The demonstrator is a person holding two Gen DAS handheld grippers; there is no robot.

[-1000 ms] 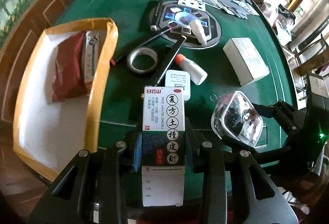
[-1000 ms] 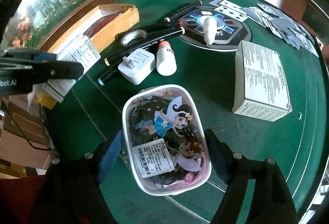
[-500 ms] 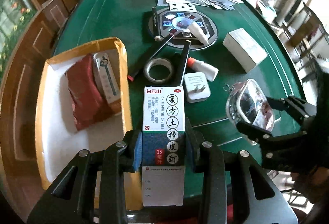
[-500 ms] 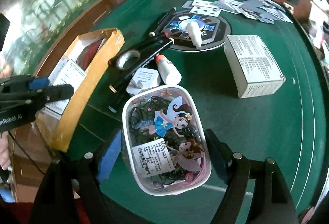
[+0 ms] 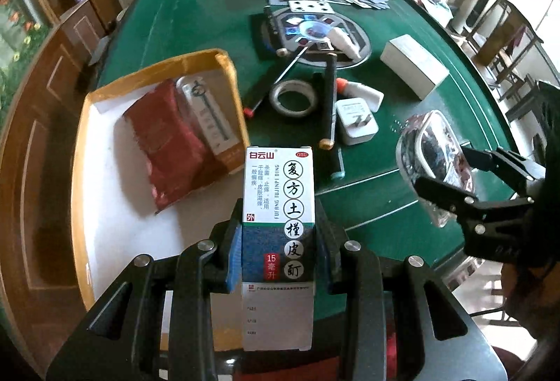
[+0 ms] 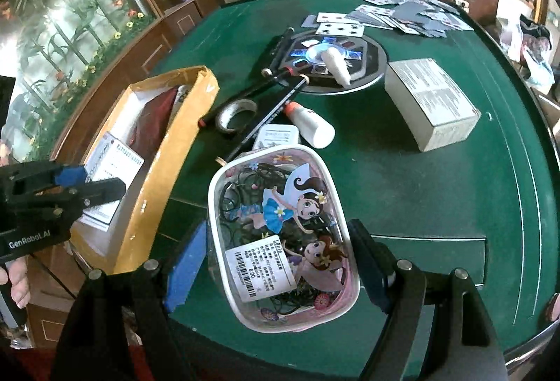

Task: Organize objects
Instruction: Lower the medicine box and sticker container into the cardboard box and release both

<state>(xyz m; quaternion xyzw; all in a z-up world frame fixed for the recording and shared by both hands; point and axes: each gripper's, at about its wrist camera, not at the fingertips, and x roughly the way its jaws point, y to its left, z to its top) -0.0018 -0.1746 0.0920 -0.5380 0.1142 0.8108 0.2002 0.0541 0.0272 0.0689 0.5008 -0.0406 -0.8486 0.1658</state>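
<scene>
Medicine box (image 5: 278,227) clamped in left tool (image 5: 280,253) above yellow tray (image 5: 82,178); right tool (image 6: 276,267) clamps clear pouch (image 6: 280,234) beside the tray.

a green table (image 6: 420,192) carries a round centre disc (image 6: 371,66); cards (image 6: 402,13) beyond it, a white box (image 6: 434,101) right of it, tape (image 6: 236,117), pens, charger (image 5: 357,124) nearer, yellow tray (image 6: 164,178) left.

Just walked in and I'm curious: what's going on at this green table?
A person is tidying up with a gripper in each hand. The left gripper holds a small medicine box over the open cardboard box. The right gripper holds a clear cartoon-printed container. Tape, pens and cards lie on the table.
</scene>
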